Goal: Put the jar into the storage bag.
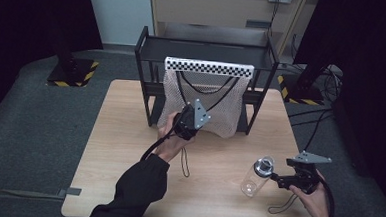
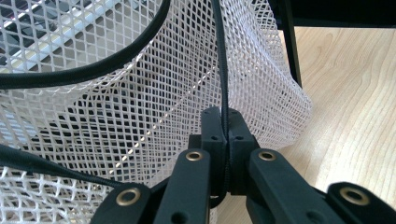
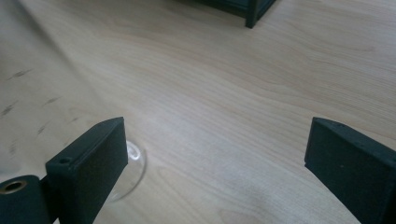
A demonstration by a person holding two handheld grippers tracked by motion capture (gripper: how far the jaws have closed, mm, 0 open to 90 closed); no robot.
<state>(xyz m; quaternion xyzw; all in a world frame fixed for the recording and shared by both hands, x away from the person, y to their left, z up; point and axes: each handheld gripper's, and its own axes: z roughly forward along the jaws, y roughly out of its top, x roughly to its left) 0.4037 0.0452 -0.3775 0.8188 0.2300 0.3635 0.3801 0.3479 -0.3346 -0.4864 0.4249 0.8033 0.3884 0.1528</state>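
The left gripper (image 1: 189,119) sits at the table's (image 1: 129,135) centre, jaws clenched on the black cord (image 2: 223,70) of the white mesh bag (image 1: 201,101), which hangs from the black rack (image 1: 146,61) at 12 o'clock. The right gripper (image 1: 277,179), at about 4 o'clock, has its jaws released and spread wide, nothing between the pads. The clear bottle (image 1: 257,176) stands just beside it, toward 9 o'clock of that gripper; its rim (image 3: 133,172) shows next to one jaw.
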